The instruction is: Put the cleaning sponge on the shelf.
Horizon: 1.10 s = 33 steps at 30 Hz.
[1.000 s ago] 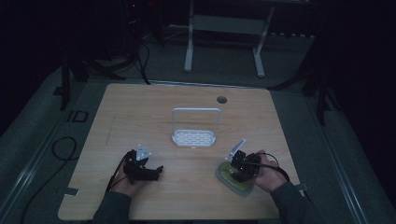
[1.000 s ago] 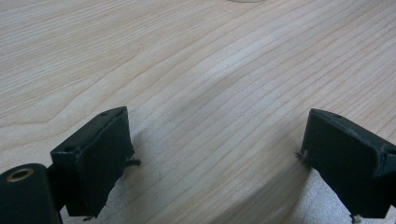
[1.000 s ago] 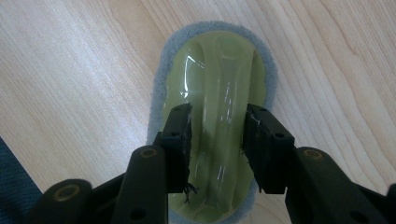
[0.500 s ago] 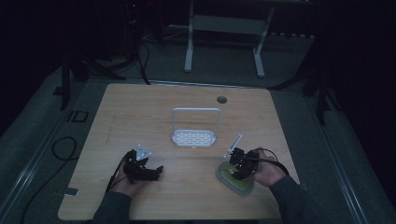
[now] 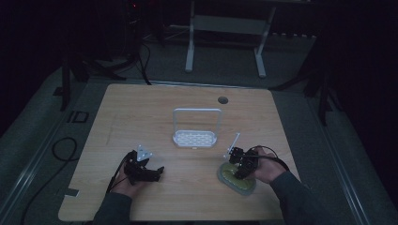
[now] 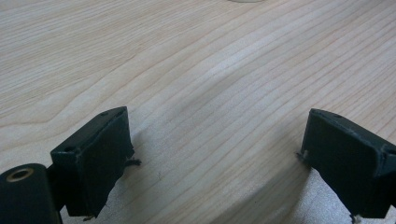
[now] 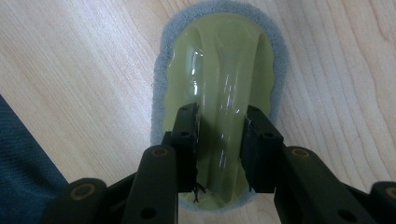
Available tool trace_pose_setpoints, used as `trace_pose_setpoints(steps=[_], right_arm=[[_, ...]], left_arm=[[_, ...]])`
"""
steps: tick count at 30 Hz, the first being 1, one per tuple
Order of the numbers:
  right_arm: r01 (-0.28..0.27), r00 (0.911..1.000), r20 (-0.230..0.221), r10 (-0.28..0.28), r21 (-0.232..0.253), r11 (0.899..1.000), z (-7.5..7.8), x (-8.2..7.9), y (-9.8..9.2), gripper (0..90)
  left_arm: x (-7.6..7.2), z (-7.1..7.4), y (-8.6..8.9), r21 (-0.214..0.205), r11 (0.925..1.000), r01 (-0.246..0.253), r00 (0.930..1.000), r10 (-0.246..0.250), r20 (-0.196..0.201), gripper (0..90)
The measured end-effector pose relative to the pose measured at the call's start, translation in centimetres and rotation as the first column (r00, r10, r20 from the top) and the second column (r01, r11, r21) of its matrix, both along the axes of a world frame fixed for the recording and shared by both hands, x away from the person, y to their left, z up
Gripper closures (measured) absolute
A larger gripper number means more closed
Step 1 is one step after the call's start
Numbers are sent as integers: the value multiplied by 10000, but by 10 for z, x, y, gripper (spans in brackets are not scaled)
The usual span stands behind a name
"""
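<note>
Change since earlier: my right gripper [image 5: 238,168] has tipped lower over the sponge [image 5: 237,179], and its jaws have just been closing with the sponge's raised green ridge between them.
High view: sponge lies near the front right of the tabletop [image 5: 141,108]; my left gripper [image 5: 149,172] rests at front left, well apart from the white rack [image 5: 195,138] at centre.
Left gripper view: left gripper [image 6: 215,154] jaws wide apart, nothing between them, bare wood below.
Right gripper view: right gripper [image 7: 219,135] pads pinch the green ridge of the grey-edged sponge [image 7: 219,65].
</note>
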State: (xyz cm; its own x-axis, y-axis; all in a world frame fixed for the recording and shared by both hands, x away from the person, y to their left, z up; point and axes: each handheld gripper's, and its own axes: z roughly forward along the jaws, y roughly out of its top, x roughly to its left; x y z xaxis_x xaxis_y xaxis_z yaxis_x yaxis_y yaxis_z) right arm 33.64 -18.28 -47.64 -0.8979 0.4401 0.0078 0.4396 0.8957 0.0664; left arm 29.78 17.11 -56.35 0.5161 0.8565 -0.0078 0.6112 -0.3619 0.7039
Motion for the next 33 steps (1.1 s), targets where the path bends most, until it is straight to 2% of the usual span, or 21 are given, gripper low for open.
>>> trace_pose_setpoints(steps=[7,17,22,25,33], right_arm=[[-309,9993,-204,302,-362,9989,1,1,4,684],[-469,9984,-329,452,-522,9975,2,6,8,682],[-600,9971,-500,566,-696,9958,1,8,11,712],[-797,9963,-375,767,-861,9931,2,8,13,715],[-1125,9936,-60,1124,-822,9903,8,8,21,716]], left_arm=[[0,0,0,-1,10000,-4,10000,4,1,85],[0,0,0,0,10000,6,10000,-6,-1,85],[0,0,0,8,10000,9,10000,-9,-5,85],[0,0,0,3,10000,2,10000,-2,0,85],[0,0,0,-3,10000,-3,10000,3,-4,85]])
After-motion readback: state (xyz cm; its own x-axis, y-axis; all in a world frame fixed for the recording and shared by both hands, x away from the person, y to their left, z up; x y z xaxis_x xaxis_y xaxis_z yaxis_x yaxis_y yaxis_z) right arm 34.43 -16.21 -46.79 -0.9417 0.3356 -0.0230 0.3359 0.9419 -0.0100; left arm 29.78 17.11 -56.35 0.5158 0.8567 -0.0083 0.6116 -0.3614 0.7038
